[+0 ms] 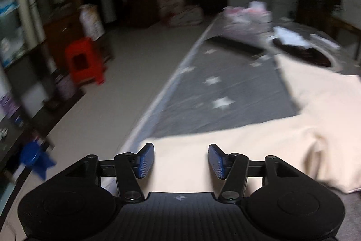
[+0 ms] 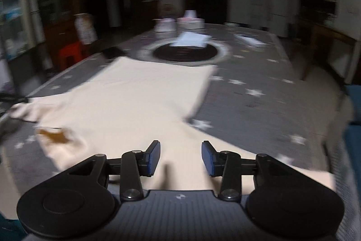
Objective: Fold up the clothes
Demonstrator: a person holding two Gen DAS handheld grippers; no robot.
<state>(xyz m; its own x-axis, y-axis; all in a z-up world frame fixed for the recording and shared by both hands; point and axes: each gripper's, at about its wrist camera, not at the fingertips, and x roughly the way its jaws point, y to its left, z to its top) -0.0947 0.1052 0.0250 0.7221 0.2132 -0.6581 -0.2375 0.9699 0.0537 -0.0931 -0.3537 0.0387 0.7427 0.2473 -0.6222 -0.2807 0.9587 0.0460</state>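
My left gripper (image 1: pixel 181 161) and right gripper (image 2: pixel 181 157) hung spread, empty, over the cream shirt (image 2: pixel 140 92) lying flat at 12 o'clock on the table (image 2: pixel 259 73). Step, I judged: reaching for sleeves; next, pinch both.

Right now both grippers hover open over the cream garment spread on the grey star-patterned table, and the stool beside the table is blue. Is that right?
One detail is wrong: the stool is red, not blue, as the left wrist view shows. The rest holds: the left gripper and right gripper are both open, fingers apart, over the cream garment on the grey star-patterned table.
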